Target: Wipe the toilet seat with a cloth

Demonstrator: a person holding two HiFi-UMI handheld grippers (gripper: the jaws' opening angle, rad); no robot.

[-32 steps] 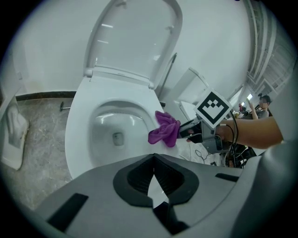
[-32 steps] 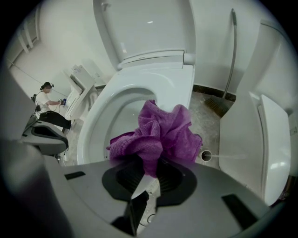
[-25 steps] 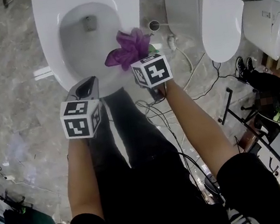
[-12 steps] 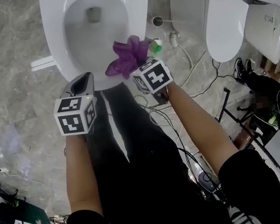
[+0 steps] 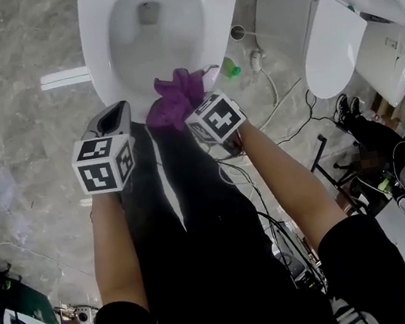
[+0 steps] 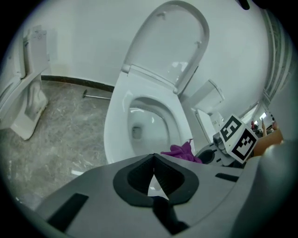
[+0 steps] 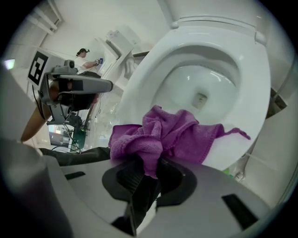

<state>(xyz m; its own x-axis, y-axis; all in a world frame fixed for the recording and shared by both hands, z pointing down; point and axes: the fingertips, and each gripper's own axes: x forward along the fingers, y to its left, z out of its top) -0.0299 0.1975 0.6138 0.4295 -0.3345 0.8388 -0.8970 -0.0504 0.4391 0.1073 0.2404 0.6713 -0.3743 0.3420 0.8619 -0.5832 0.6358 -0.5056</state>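
Observation:
A white toilet seat (image 5: 98, 56) rings the open bowl, its lid (image 6: 172, 42) raised behind. My right gripper (image 5: 182, 107) is shut on a crumpled purple cloth (image 5: 173, 97), which lies against the seat's front rim; in the right gripper view the cloth (image 7: 172, 132) bunches out of the jaws over the seat (image 7: 253, 88). My left gripper (image 5: 112, 120) hangs shut and empty beside the front left of the seat; the left gripper view shows its jaws (image 6: 153, 174) closed, with the purple cloth (image 6: 181, 152) to the right.
A second toilet (image 5: 327, 34) with a closed lid stands to the right. Cables (image 5: 276, 100) and a green object (image 5: 230, 69) lie on the marbled floor. A person's black-clad legs (image 5: 196, 219) stand right before the bowl. More fixtures lean at the left wall (image 6: 30, 102).
The right gripper has carried the purple cloth leftward along the front of the seat rim and rolled. The left gripper shifted slightly too, staying shut.

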